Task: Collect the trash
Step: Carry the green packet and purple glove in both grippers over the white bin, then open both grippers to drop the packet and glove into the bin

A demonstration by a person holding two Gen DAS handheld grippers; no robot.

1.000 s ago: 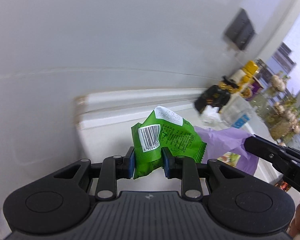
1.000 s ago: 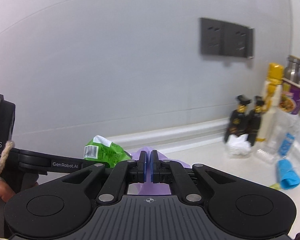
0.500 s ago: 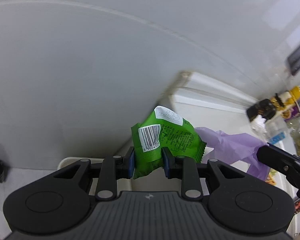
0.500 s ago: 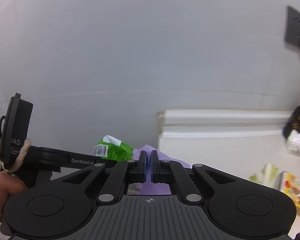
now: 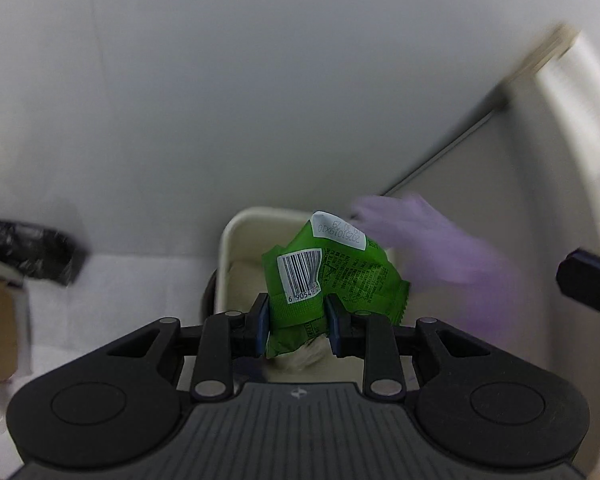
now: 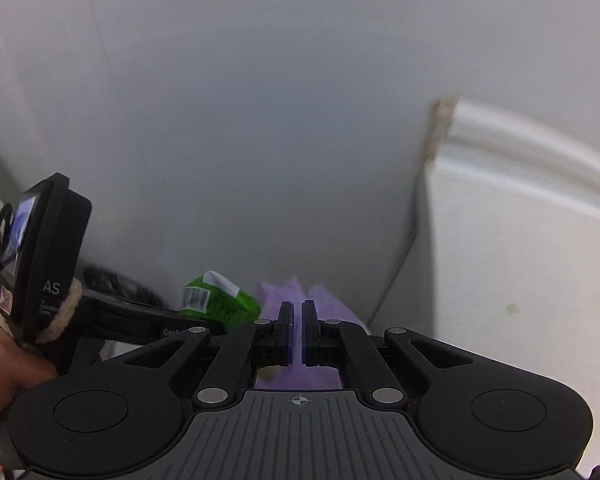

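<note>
**Two pieces of trash carried over the bin**

Bin [image 5: 226, 248], cream, at 12 o'clock below left gripper [image 5: 296, 326]. L. gripper clamped on green wrapper [image 5: 332, 276]. R. gripper [image 6: 297, 330] nearly closed, pinching purple glove [image 6: 324, 300], at 2 o'clock from wrapper. Status: both picked up; drop into bin left, likely w/ more trash on table [image 6: 520, 280].

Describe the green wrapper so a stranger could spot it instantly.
Find the cream bin on the floor by the white wall. Above its opening, the left hand-held gripper pinches a crumpled green wrapper. Unlike the purple glove beside it, it carries a white barcode label and a printed date sticker.
</note>
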